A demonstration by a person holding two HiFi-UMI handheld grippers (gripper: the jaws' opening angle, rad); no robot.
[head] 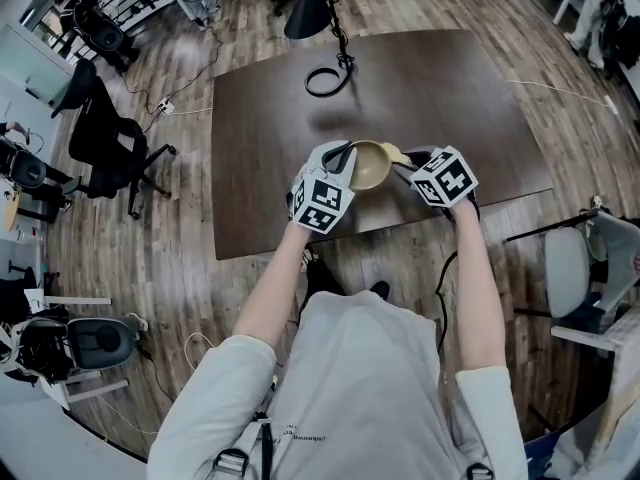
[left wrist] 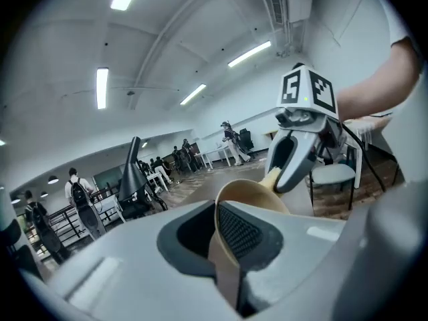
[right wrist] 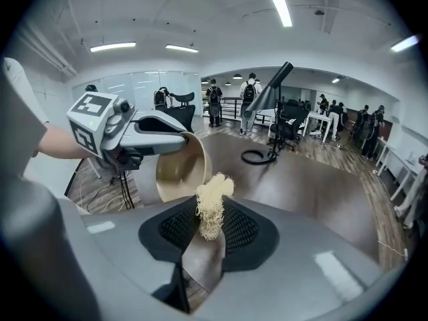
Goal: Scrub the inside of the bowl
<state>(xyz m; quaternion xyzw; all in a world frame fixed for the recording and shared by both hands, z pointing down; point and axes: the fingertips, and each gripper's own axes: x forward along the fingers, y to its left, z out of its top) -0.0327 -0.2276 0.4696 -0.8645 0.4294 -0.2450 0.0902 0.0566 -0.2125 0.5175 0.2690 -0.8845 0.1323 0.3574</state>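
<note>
Checking left hand-held gripper (head: 343,156), state?
— Jaws clamped on the tan bowl's (head: 370,166) rim; bowl tipped sideways over the worktop's (head: 400,78) near edge.

Right hand-held gripper (head: 402,160)?
— Pinching a pale fibrous scrubber (right wrist: 212,202), just beside the bowl's mouth.

- Bowl (head: 370,166): plain tan, empty, held over the near edge of the tabletop (head: 420,78) and tipped, opening toward the right. Its rim wall is clamped between the jaws of the left hand-held gripper (left wrist: 226,239).
- Scrubber (right wrist: 212,204): pale-yellow fibrous wad, pinched in the right hand-held gripper (right wrist: 206,236), at the bowl's right rim. Contact unclear.
</note>
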